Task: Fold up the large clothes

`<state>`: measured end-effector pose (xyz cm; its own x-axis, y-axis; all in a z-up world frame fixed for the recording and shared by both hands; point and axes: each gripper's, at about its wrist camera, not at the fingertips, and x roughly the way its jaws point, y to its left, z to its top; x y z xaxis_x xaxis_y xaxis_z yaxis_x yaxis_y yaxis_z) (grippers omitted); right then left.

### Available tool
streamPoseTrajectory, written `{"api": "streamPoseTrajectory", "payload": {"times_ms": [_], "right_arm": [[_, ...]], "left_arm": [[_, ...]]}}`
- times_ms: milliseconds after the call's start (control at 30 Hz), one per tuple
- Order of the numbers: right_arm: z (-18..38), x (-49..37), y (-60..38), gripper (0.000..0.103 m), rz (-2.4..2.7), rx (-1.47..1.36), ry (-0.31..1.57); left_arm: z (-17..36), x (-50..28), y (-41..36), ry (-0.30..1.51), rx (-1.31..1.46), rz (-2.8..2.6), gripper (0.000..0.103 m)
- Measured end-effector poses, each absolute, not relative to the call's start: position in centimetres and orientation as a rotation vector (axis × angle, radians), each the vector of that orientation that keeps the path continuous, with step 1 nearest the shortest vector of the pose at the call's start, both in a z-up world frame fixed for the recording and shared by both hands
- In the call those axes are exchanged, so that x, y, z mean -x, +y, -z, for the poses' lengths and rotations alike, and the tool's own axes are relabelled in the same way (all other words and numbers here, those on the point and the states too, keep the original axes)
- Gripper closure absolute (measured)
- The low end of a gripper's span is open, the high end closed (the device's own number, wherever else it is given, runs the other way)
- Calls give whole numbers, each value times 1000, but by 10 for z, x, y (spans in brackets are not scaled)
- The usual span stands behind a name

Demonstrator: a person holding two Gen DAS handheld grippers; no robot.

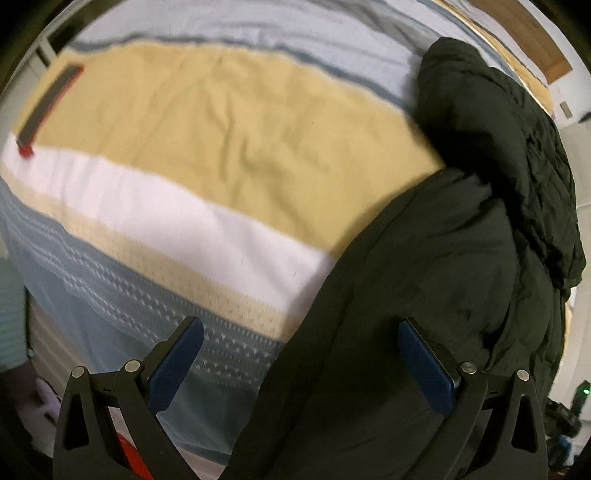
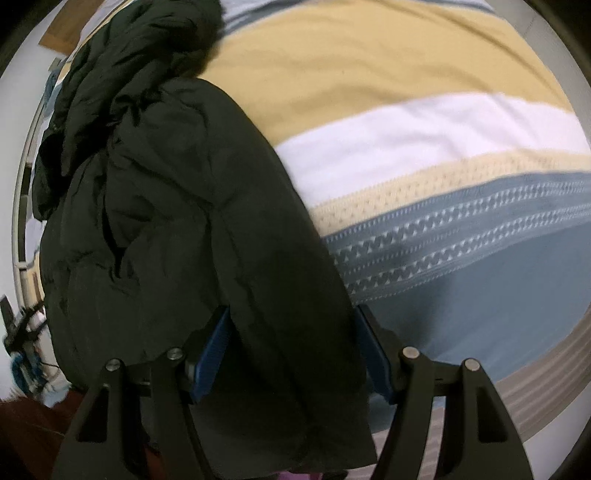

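A bulky dark green padded jacket (image 1: pixel 461 258) lies crumpled on the bed's right side in the left wrist view. My left gripper (image 1: pixel 301 365) points down over its near edge and stands wide open. Its blue pads (image 1: pixel 177 365) touch nothing, and the jacket's edge runs beneath the gap. In the right wrist view a thick fold of the jacket (image 2: pixel 192 206) fills the space between the fingers. My right gripper (image 2: pixel 293 350) is shut on that fold, with both blue pads (image 2: pixel 212 354) against the fabric. The rest of the jacket is heaped up on the left.
The bedspread (image 1: pixel 221 147) has yellow, white and patterned blue bands (image 2: pixel 461 229). A flat red-and-grey object (image 1: pixel 51 107) lies on it at the far left. Past the bed's edge there is dark gear on the floor (image 2: pixel 22 328) and a wooden panel (image 1: pixel 524 33).
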<state>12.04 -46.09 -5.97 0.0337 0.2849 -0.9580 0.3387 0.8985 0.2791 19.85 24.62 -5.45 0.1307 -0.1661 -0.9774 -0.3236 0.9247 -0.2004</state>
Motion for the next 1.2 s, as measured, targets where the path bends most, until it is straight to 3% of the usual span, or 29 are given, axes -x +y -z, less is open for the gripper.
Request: {"api": "streamPoseTrajectory", "payload": {"times_ms": [333,700,767,833,933,1033,1100,1200], "right_arm": [[76,-97,-463,34,6,-629,1608],[93,-62,-467,34,-23,-807,1659],[93,-57,-467,34,-28,-822,1674],[93,-50,-470,35,-39,-830,1674],[91,-46,-458,35,-70,-843,1679],[92,-40,-449,38,-83,-843,1681],[100,-50,-445,62,-92,-845,1674],[96,-56,-430,85,-128,-816,1665]], "left_arm": [[93,-160,245,1538,605,-14,1],[97,-126,220,1575,733,60,3],[95,-125,219,1580,747,71,11],[91,-124,216,1582,764,91,28],[85,-131,216,1581,792,108,45],[75,-134,208,1584,781,118,54],[70,-134,205,1589,765,129,62],[62,-143,194,1588,733,141,80]]}}
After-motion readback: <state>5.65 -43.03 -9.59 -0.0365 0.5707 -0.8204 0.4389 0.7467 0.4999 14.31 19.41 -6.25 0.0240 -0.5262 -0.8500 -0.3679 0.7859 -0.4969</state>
